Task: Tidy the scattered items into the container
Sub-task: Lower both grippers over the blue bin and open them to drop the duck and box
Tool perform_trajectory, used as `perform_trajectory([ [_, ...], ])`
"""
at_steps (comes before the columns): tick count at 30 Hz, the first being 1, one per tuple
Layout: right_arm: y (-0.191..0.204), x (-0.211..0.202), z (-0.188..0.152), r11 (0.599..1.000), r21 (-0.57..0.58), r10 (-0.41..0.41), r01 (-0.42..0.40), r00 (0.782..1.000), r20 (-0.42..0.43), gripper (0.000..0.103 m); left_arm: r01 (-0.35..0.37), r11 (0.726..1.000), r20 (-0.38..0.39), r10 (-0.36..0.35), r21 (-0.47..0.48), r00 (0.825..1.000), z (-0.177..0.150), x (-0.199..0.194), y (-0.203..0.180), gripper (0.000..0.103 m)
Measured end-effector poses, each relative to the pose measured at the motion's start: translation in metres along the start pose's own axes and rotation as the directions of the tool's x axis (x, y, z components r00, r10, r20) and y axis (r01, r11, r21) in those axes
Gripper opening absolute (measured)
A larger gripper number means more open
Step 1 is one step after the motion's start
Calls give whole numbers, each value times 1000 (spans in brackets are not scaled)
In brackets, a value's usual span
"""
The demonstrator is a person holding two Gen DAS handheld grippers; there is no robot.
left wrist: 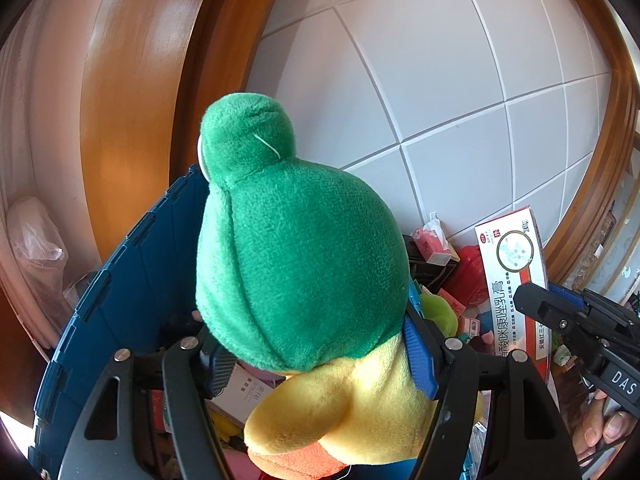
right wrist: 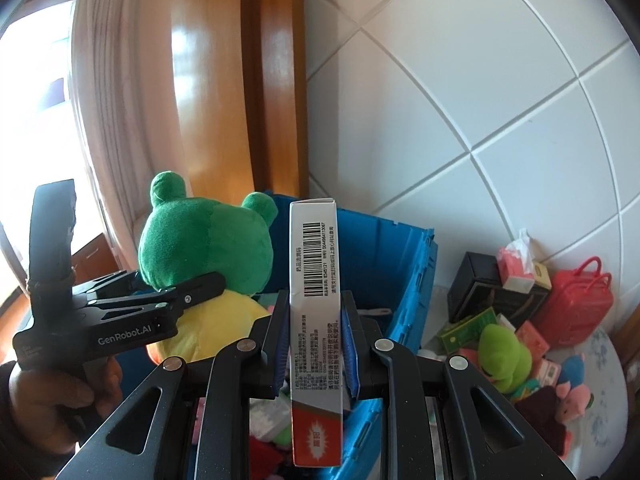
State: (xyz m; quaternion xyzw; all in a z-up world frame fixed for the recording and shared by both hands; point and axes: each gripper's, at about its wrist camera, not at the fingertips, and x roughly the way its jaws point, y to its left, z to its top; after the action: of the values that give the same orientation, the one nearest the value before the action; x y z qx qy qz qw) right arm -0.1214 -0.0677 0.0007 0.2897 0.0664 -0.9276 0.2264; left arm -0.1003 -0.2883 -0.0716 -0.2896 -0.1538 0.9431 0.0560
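Frog plush (left wrist: 296, 264) clamped between left tool (left wrist: 320, 354) fingers, hanging over blue crate (left wrist: 120, 280). Medicine box (right wrist: 316, 304) pinched upright in right tool (right wrist: 316, 356), also above crate, just right of plush. Crate already holds assorted small boxes and soft items. Right of right tool: scattered pile, with green toy (right wrist: 506, 354), red case (right wrist: 580, 304), black box (right wrist: 476, 280), tissue pack (right wrist: 516, 266). Beyond: white tiled wall (right wrist: 500, 92), wooden frame (right wrist: 256, 80), curtain (right wrist: 120, 100).

"GenRobot.AI" is printed on the left tool (right wrist: 192, 296); "DAS" on the right tool (left wrist: 532, 300).
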Motion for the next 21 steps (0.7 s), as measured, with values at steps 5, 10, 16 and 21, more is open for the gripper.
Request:
perform_trajectory([
  [5,0,11,4,1000,0,0,0,1000,-14,22,-19,1000,-14,19,-7,1000,5,9,10,69],
  [10,-2,20,9,1000,10,-4,5,1000,-22,22,-34,999,-18,34,-7,999,11,15,16,69],
  [16,-1,31,10,1000,22,2,-1,1000,-31,22,-61,998,-31,61,-2,998,14,20,23,69],
  [21,3,38,8,1000,22,11,-10,999,-42,22,-77,997,-29,77,-6,997,16,19,30,69],
])
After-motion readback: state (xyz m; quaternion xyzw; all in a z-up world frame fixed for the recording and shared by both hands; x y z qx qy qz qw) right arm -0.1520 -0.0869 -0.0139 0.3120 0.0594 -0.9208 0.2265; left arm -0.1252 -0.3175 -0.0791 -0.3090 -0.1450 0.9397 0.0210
